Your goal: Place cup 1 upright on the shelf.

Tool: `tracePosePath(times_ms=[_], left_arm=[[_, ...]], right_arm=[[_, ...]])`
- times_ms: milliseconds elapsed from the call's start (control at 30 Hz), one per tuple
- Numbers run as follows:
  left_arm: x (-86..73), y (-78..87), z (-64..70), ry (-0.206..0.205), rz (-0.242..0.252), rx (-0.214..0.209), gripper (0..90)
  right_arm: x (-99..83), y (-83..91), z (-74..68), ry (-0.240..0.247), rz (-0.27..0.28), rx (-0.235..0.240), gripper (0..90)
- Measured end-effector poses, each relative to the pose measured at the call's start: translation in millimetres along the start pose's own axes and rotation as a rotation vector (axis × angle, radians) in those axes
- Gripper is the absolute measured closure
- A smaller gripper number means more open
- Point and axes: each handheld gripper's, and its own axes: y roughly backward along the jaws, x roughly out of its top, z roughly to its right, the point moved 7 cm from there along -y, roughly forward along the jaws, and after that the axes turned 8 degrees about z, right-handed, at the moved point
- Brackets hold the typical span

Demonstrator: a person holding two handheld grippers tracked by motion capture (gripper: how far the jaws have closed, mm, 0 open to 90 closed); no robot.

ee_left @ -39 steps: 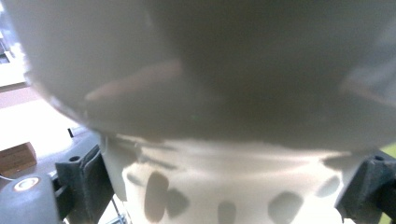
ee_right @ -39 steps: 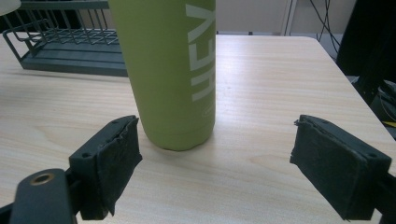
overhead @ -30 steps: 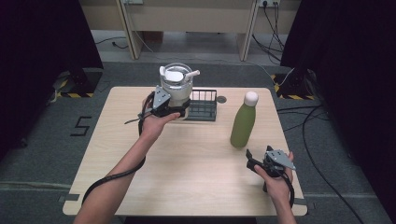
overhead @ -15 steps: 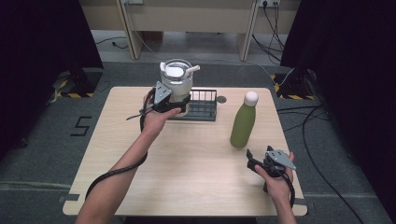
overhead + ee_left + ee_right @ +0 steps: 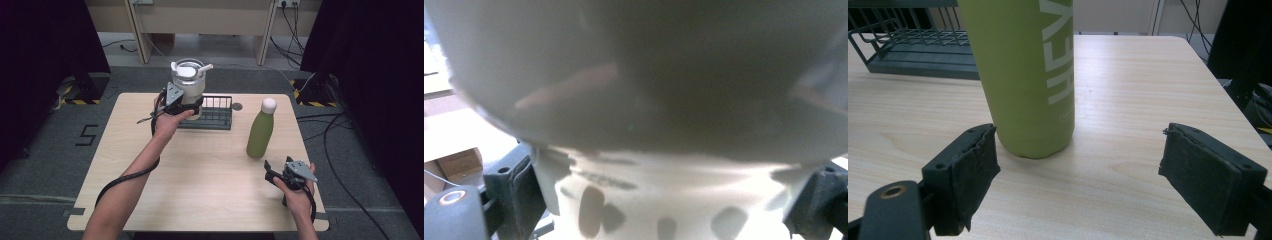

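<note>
Left claw [image 5: 189, 106] is clamped round the lower body of the lidded tumbler [image 5: 189, 82] above the black wire rack [image 5: 216, 112]: hard, smooth, likely top-heavy, best gripped low where the body narrows.

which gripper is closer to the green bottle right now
Right. The right gripper sits open on the table just in front of the green bottle, apart from it. The left gripper is across the table, shut on the tumbler over the wire rack.

A lab recording bay: black curtains [image 5: 45, 60], floor cables [image 5: 350, 145], hazard tape [image 5: 75, 100] around a wooden table [image 5: 210, 190].
</note>
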Motion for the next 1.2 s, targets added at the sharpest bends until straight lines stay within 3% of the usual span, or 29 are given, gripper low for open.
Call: tracePosePath(times_ms=[733, 1200], left_arm=[[7.2, -18.4, -9.3, 0.003, 0.009, 0.024, 10.1], [9.5, -26.1, -22.9, 0.007, 0.011, 0.049, 10.0]], right_arm=[[-1.3, -0.2, -0.2, -0.007, -0.003, 0.003, 14.9], [-1.5, -0.8, -0.5, -0.004, -0.005, 0.009, 14.9]])
